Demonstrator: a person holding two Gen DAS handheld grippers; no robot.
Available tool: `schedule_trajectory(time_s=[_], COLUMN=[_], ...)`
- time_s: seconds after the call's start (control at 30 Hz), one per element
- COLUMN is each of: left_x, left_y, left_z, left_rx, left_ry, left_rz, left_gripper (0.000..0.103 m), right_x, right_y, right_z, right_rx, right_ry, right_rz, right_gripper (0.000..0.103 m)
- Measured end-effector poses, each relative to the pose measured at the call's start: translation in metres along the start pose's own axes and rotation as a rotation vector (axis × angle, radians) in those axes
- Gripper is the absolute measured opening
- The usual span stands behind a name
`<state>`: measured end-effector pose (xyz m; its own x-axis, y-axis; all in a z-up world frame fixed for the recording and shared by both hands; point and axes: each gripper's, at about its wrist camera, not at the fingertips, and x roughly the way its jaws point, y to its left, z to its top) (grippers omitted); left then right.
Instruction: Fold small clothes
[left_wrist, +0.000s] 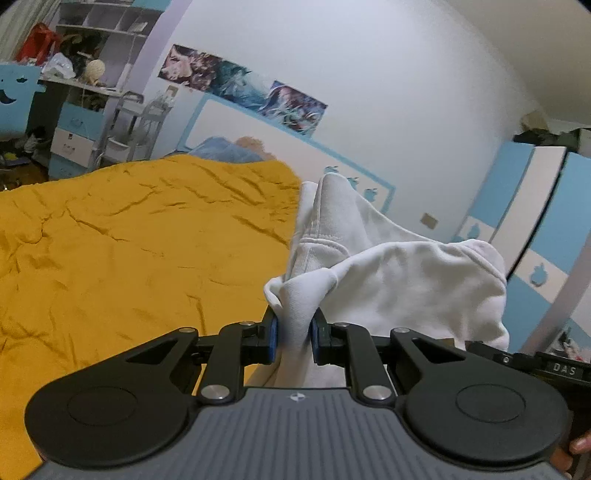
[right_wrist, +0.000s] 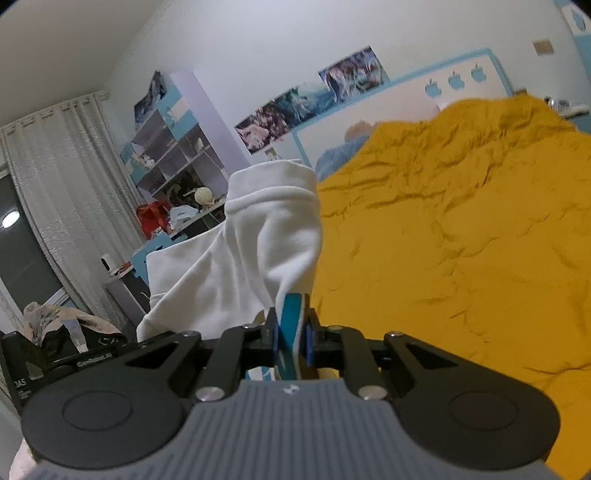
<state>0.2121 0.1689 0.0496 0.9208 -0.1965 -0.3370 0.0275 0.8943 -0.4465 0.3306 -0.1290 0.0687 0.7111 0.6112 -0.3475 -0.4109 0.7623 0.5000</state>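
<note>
A white sweatshirt-like garment (left_wrist: 399, 273) hangs in the air above a bed with a mustard-yellow cover (left_wrist: 129, 236). My left gripper (left_wrist: 294, 326) is shut on a bunched white fold of it. In the right wrist view the same white garment (right_wrist: 258, 236) rises in front of my right gripper (right_wrist: 291, 325), which is shut on a part of it that shows a teal and white stripe (right_wrist: 290, 321). The right gripper's body also shows at the right edge of the left wrist view (left_wrist: 546, 365). The garment's lower part is hidden behind the grippers.
The yellow bed cover (right_wrist: 461, 240) fills the space below. A white and blue headboard (left_wrist: 280, 144) stands at the far end. Shelves and a cluttered desk (left_wrist: 85, 74) stand to the left. A blue and white wardrobe (left_wrist: 532, 221) is on the right. Curtains (right_wrist: 62, 192) hang by a window.
</note>
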Motion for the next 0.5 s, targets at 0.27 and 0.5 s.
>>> schedule_trajectory(time_s=[0.27, 0.5], left_x=[-0.043, -0.035], left_y=[-0.03, -0.03], left_z=[-0.019, -0.05], left_rx=[0.038, 0.056], left_ry=[0.096, 0.229], left_rz=[-0.064, -0.079], left_gripper=[0.018, 0.018], right_x=[-0.107, -0.151], right_y=[0.008, -0.007], right_z=[-0.027, -0.06], right_rx=[-0.001, 0.037], right_ry=[0.016, 0.099], right_rz=[-0.025, -0.086], right_gripper=[0.008, 0.008])
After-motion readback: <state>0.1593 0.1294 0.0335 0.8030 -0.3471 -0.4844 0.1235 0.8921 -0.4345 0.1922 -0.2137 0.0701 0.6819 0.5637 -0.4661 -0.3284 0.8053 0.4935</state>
